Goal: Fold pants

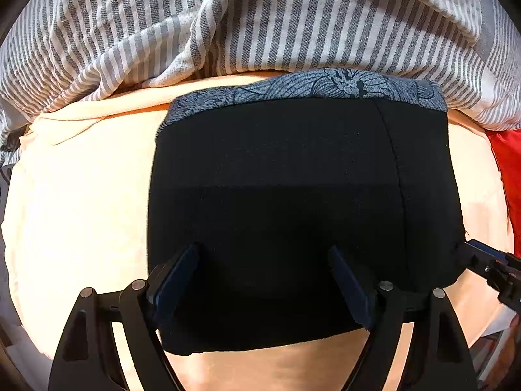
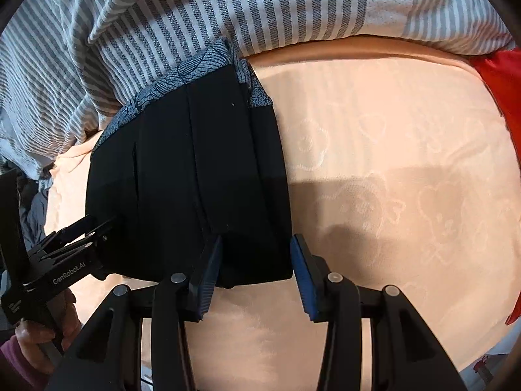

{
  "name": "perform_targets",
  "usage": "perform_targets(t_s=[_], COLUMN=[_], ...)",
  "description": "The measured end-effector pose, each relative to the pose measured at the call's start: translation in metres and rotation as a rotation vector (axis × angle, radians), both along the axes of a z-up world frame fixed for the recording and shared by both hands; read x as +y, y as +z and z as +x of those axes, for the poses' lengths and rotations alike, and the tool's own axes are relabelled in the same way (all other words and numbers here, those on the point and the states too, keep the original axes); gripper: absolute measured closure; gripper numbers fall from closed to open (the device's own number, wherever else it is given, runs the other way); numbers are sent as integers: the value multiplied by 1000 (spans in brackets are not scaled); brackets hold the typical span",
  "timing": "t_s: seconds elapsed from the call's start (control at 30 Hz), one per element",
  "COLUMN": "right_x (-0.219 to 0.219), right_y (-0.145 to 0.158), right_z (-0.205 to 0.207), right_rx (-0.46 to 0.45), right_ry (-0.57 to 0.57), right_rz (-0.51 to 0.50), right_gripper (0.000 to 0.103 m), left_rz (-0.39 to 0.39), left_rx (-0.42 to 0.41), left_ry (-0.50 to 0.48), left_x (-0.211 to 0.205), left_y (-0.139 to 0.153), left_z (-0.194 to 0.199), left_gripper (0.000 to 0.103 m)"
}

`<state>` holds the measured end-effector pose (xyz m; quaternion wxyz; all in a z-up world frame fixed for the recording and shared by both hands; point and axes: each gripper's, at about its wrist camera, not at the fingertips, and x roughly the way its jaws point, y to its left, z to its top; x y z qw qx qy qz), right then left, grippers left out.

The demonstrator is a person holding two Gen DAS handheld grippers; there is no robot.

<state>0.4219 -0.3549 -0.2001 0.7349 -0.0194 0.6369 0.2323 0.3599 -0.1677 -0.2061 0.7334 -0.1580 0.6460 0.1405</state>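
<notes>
The black pants [image 1: 293, 202] lie folded into a compact rectangle on the peach bedsheet [image 1: 81, 195], with a blue-grey patterned band [image 1: 325, 86] along the far edge. My left gripper [image 1: 263, 280] is open over the near edge of the pants, its fingers apart with black fabric between them. My right gripper [image 2: 257, 270] is open at the pants' [image 2: 195, 179] near right corner, one finger over the fabric and one over the sheet [image 2: 390, 163]. The right gripper also shows in the left wrist view [image 1: 482, 260], and the left gripper in the right wrist view [image 2: 81, 238].
A rumpled grey-and-white striped blanket [image 1: 260, 19] lies right behind the pants and touches the patterned band. Red fabric [image 1: 508, 169] lies at the right edge of the bed; it also shows in the right wrist view [image 2: 501, 88].
</notes>
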Motion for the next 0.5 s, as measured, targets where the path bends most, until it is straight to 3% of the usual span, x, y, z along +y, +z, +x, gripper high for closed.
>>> perform_targets(t_s=[0.17,0.23,0.37,0.5], right_x=[-8,-12,-18,-16], right_y=[7,9,15,6], right_z=[4,11,32,57], right_rx=[-15,-16,-50,19], right_ry=[32,38,36,79], right_rz=[48,89,135,211], right_gripper=[53,46,30,28], left_rz=[24,7,-123,-228], left_rx=[-36,-49,-60,-30], left_ry=[-20,-20,7,-2], left_x=[24,42,82,107], left_y=[18,23,21,2], left_z=[-5,-5,-5,-7], left_gripper=[18,18,18,18])
